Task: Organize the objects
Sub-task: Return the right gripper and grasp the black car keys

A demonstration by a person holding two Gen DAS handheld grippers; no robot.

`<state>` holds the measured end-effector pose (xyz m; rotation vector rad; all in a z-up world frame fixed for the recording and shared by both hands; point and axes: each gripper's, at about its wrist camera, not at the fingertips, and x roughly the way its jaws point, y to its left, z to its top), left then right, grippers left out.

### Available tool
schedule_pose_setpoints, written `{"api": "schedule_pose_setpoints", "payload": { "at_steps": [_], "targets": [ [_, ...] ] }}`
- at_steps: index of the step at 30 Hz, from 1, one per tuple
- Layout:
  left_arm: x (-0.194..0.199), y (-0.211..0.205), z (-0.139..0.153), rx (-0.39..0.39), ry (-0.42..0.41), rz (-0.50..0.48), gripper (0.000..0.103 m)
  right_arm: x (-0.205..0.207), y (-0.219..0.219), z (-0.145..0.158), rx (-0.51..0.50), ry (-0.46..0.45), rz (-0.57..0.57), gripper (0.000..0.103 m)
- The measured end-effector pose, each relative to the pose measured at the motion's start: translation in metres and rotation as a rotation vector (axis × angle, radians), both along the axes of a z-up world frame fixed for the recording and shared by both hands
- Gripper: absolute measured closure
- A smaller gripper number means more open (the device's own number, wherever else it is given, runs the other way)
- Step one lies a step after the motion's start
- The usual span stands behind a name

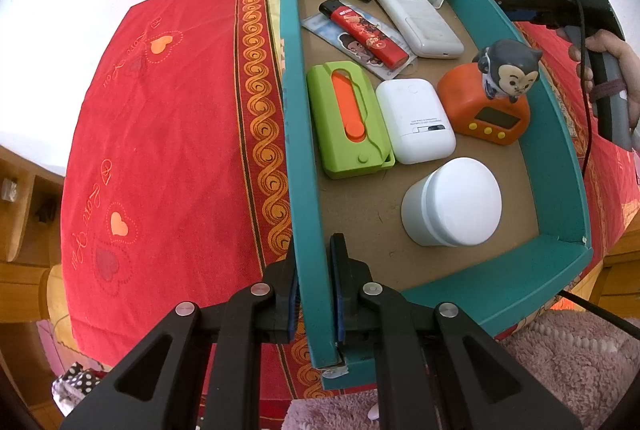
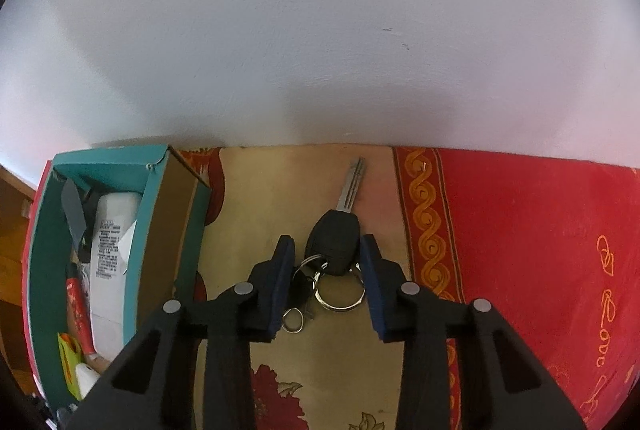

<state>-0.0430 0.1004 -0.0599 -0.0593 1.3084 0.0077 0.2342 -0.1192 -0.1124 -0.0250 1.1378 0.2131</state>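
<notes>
A teal cardboard box (image 1: 304,157) lies on the red cloth and holds several items: a green and orange case (image 1: 348,117), a white case (image 1: 416,119), a white jar (image 1: 452,207), an orange clock with a monkey figure (image 1: 486,105), a red lighter (image 1: 366,31) and a white remote (image 1: 418,17). My left gripper (image 1: 314,262) is shut on the box's left wall near its front corner. My right gripper (image 2: 326,262) is open, its fingers on either side of a black car key with rings (image 2: 334,246) lying on the beige cloth. The box also shows in the right wrist view (image 2: 44,270).
The red patterned cloth (image 1: 168,133) covers the table, which stands against a white wall (image 2: 320,29). Wooden furniture (image 1: 16,222) stands at the left. A pink fluffy fabric (image 1: 568,362) lies below the table's front edge. The other hand-held gripper's handle (image 1: 600,41) shows beside the box.
</notes>
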Motion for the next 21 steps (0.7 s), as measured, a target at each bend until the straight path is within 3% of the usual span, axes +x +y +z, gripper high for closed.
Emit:
{"api": "schedule_pose_setpoints", "payload": {
  "at_steps": [1,2,6,16,21],
  "targets": [
    [0.0,0.0,0.0,0.0,0.0,0.0,0.09,-0.001,0.0,0.0,0.003,-0.002,0.002,0.073],
    [0.0,0.0,0.0,0.0,0.0,0.0,0.09,-0.003,-0.001,0.001,0.007,-0.008,0.004,0.086],
    [0.0,0.0,0.0,0.0,0.0,0.0,0.09,-0.01,-0.004,0.012,0.036,-0.031,0.017,0.096],
    [0.0,0.0,0.0,-0.001,0.0,0.0,0.09,-0.042,-0.013,0.032,0.108,-0.053,0.047,0.101],
    [0.0,0.0,0.0,0.0,0.0,0.001,0.09,-0.057,-0.024,0.058,0.158,-0.093,0.062,0.101]
  ]
}}
